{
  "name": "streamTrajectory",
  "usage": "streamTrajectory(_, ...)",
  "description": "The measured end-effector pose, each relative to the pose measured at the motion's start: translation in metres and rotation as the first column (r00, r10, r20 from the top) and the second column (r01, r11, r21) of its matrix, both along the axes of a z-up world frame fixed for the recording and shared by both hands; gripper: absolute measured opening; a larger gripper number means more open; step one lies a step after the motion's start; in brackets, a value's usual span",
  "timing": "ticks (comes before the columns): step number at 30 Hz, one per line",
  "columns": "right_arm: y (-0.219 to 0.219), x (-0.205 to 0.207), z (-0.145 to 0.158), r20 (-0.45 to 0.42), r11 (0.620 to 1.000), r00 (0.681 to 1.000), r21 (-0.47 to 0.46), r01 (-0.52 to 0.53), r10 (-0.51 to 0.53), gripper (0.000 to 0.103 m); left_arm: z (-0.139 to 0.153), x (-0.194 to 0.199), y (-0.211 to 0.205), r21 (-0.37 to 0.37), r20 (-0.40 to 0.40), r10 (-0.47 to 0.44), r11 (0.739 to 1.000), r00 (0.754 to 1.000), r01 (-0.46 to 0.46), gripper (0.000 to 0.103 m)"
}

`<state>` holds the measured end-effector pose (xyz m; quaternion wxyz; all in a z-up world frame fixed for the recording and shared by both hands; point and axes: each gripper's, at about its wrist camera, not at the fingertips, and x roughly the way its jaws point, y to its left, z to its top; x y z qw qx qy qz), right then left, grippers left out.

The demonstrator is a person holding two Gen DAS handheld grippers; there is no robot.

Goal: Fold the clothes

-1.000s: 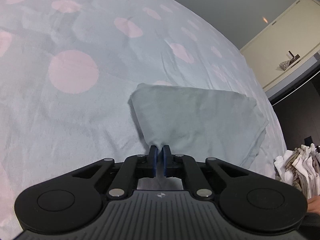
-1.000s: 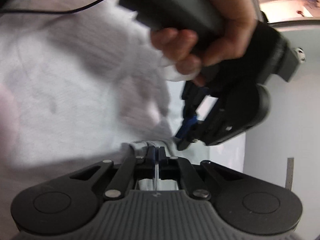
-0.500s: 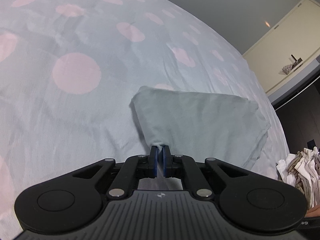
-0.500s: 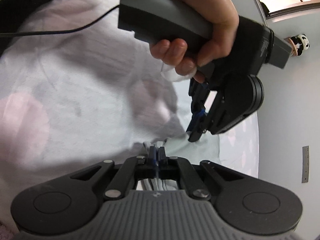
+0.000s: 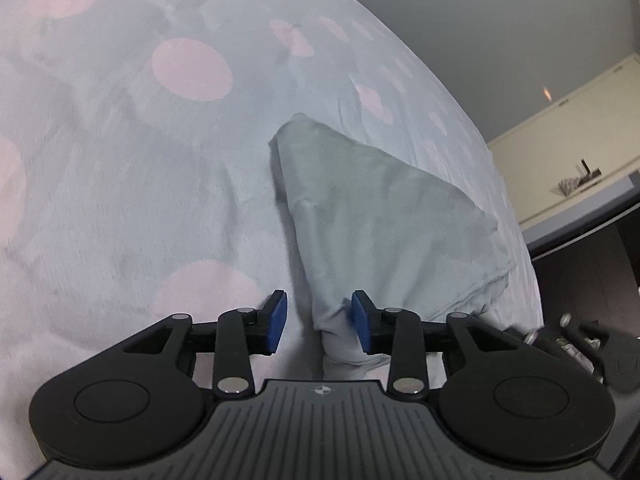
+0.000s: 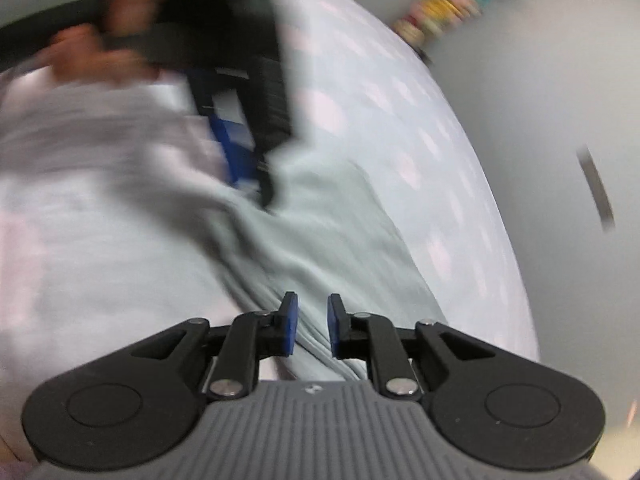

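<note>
While claws open, garment (image 5: 372,216) lies folded, pale grey-green.

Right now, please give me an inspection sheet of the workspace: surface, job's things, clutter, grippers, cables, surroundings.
Surface: bed sheet, pale blue with pink dots, wrinkled.
Job's things: folded grey-green garment lying on the sheet.
Clutter: nothing seen on the sheet.
Grippers: left hand-held gripper opening, garment corner between its pads, touching only one. Right hand-held gripper opening above the garment's edge; picture blurred.
Cables: nothing seen.
Surroundings: cream cabinet, grey wall, a blurred row of colourful things by the wall.
</note>
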<state>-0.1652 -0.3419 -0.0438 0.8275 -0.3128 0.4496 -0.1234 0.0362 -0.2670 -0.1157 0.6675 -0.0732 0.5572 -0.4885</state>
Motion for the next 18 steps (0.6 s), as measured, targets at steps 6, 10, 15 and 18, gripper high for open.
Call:
streamTrajectory(6, -0.091, -0.032, 0.029, 0.103, 0.903, 0.922, 0.266, 0.336, -0.374, 0.022, 0.003, -0.002, -0.017, 0.028, 0.016, 0.008, 1.0, 1.0, -0.008, 0.04)
streamTrajectory(10, -0.158, -0.071, 0.038, 0.113, 0.713, 0.767, 0.474, 0.517, -0.632, 0.031, 0.003, -0.002, -0.024, 0.043, 0.025, 0.009, 0.999, 1.0, -0.01, 0.04)
streamTrajectory(15, -0.239, -0.132, 0.028, 0.033, 0.376, 0.51, 0.718, 0.586, -0.859, 0.048, 0.001, 0.0, -0.028, 0.055, 0.029, 0.004, 0.998, 1.0, -0.005, 0.034)
streamTrajectory(18, -0.281, -0.173, 0.016, -0.052, 0.137, 0.342, 0.851, 0.506, -0.938, 0.056, -0.001, 0.003, -0.028, 0.054, 0.019, 0.01, 0.999, 1.0, -0.011, 0.033)
